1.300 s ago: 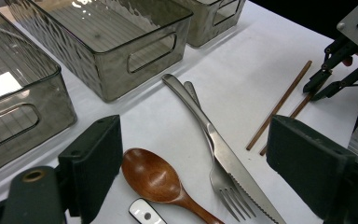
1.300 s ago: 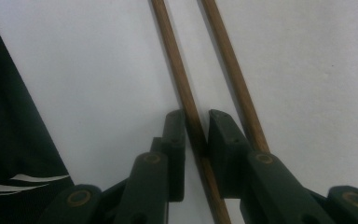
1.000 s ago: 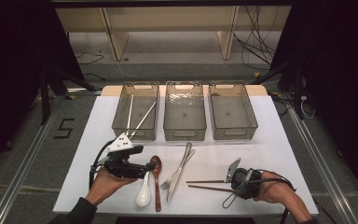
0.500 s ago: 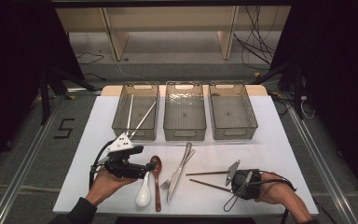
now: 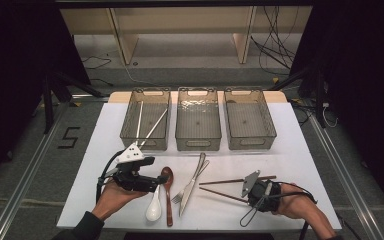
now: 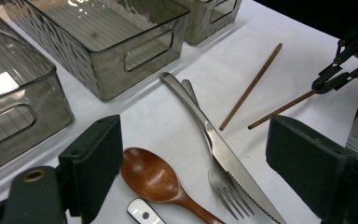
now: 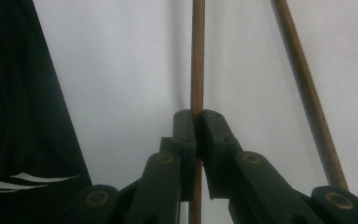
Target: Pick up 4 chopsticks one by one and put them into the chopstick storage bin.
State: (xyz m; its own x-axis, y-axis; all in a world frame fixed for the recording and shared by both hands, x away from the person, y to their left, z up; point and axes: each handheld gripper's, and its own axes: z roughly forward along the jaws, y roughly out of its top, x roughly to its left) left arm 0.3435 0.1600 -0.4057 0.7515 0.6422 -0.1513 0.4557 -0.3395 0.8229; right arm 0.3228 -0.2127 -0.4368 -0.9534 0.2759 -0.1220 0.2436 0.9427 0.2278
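While gripped: 2 chopsticks (image 5: 236, 180) | 3 bins (image 5: 198, 119) | 2 spoons (image 5: 167, 176)

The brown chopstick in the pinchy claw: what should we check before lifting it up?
1. right gripper shut on the held chopstick: ok.
2. Grip sits near that stick's end, not its middle: may tip, not ok.
3. other chopstick lies apart, outside the jaws: ok.
4. left gripper open, holding nothing, away from the sticks: ok.
5. knife and fork lie clear of the stick's tip: ok.
6. Which bin it goes to: cannot tell.
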